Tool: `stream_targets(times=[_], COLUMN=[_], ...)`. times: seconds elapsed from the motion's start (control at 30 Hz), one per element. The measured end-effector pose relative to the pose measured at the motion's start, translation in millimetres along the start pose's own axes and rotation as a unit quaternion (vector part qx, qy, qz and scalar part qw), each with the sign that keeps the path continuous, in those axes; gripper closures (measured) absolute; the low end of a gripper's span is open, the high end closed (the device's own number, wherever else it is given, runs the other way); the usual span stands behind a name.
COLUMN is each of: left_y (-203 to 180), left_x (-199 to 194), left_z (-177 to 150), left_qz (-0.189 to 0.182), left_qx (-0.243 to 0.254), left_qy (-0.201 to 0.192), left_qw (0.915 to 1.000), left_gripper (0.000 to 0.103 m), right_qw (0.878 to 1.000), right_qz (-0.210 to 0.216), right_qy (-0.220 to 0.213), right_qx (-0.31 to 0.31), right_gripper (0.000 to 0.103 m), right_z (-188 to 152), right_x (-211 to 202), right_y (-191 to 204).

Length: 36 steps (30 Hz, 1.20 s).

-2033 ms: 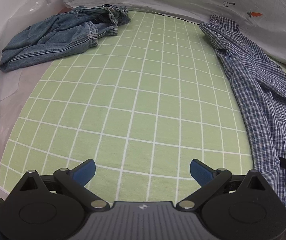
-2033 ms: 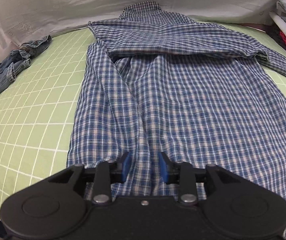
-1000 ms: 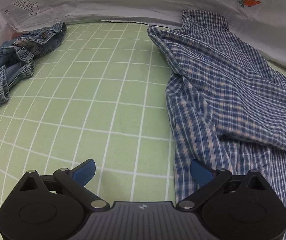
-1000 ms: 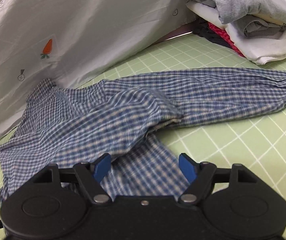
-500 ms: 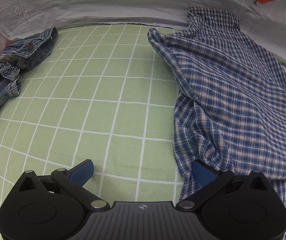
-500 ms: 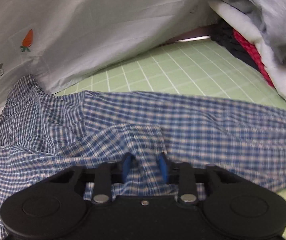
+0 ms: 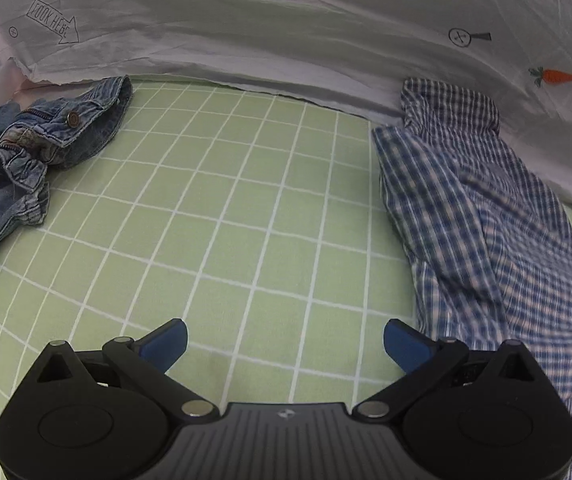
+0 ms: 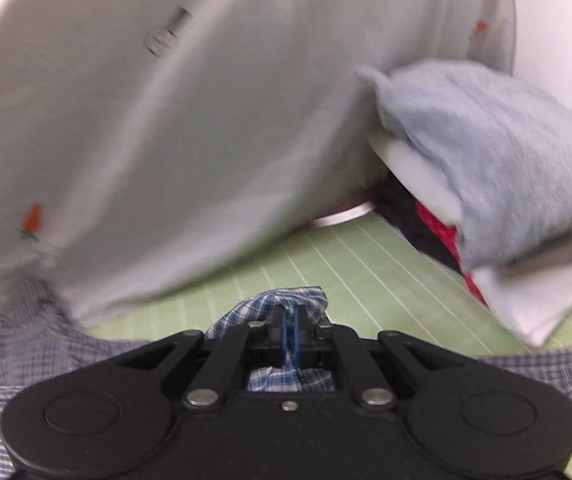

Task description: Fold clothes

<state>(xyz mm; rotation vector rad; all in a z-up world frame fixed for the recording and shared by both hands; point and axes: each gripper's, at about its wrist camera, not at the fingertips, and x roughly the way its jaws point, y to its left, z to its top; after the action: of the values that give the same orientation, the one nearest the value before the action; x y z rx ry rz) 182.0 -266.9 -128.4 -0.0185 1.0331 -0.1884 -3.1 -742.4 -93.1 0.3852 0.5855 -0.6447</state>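
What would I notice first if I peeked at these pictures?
Probably the right gripper pinching a bunch of the blue checked shirt right in the middle. Behind it on the right sits a pile of folded clothes, and crumpled jeans lie far left on the green mat.

the left hand-held gripper (image 7: 284, 340) hangs over a green gridded surface (image 7: 222, 240), its blue-padded jaws spread wide with only bare mat between them. a blue checked shirt (image 7: 497, 240) lies along the right side, collar toward the far edge, its near edge just beside the right pad. crumpled denim jeans (image 7: 22, 160) sit at the far left, well apart from the shirt. a white sheet (image 7: 246, 32) printed with a small carrot (image 7: 553, 76) backs the surface.
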Motion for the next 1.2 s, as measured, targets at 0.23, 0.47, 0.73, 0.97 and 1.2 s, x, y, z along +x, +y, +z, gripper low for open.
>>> stream_targets(times=[0.23,0.47,0.73,0.97,1.2], left_y=[-7.9,-21.8,-22.0,-31.2,-30.7], left_x=[24.3,59.3,81.7,78.2,97.9], left_z=[40.2,66.6,91.1,123.3,117.1], left_qz=[-0.080,-0.144,-0.178,-0.144,-0.100], left_qx=[-0.041,-0.064,-0.101,-0.045,-0.040], left_qy=[-0.015,-0.011,-0.019,-0.066,-0.045], left_qw=[0.9958,0.9875,0.9785,0.9862,0.9932], left_gripper=[0.004,0.039,0.102,0.102,0.101], right_qw=[0.999,0.998,0.998,0.999,0.997], right_qz=[-0.015,-0.015,-0.016,-0.005,-0.011], right_qy=[0.033,0.053,0.057,0.035,0.058], right_qx=[0.008,0.021,0.010,-0.028,-0.047], right_gripper=[0.099,0.099,0.099,0.099,0.099], right_z=[-20.7,-29.4,-25.8,-14.9,-26.4], right_x=[12.3,21.0,29.0,26.3,46.2], right_y=[-12.5,-18.5,-16.6,4.4,14.8])
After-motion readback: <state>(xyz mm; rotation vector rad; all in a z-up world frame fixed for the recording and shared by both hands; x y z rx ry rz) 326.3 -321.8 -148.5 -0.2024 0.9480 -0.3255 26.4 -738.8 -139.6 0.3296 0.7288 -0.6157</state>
